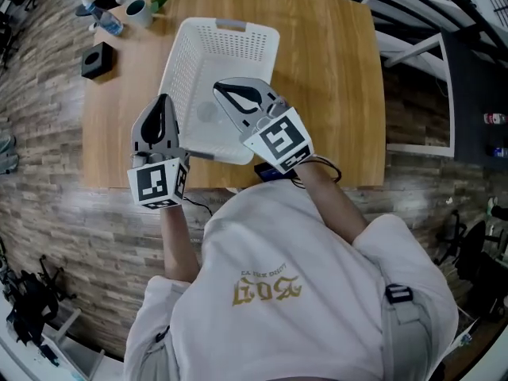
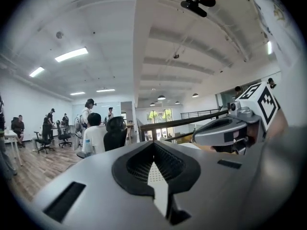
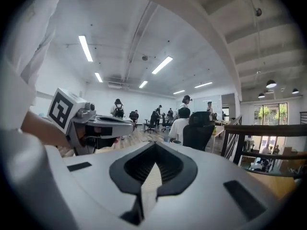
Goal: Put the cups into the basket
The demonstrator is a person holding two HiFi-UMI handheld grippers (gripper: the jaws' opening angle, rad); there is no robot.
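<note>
while the white basket (image 1: 189, 60) is partly hidden behind them, left gripper (image 1: 163, 105) and right gripper (image 1: 226, 90) are held raised, jaws pressed together on nothing; a cup (image 1: 138, 11) is seen outside it at the far-left corner of the table (image 1: 333, 70).

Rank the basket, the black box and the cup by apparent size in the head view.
1. white basket
2. black box
3. cup
Box and cup look close, the cup farther off, so unsure.

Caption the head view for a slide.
Shut and empty, the left gripper and right gripper hover by the white basket on the wooden table; a cup stands at its far corner.
</note>
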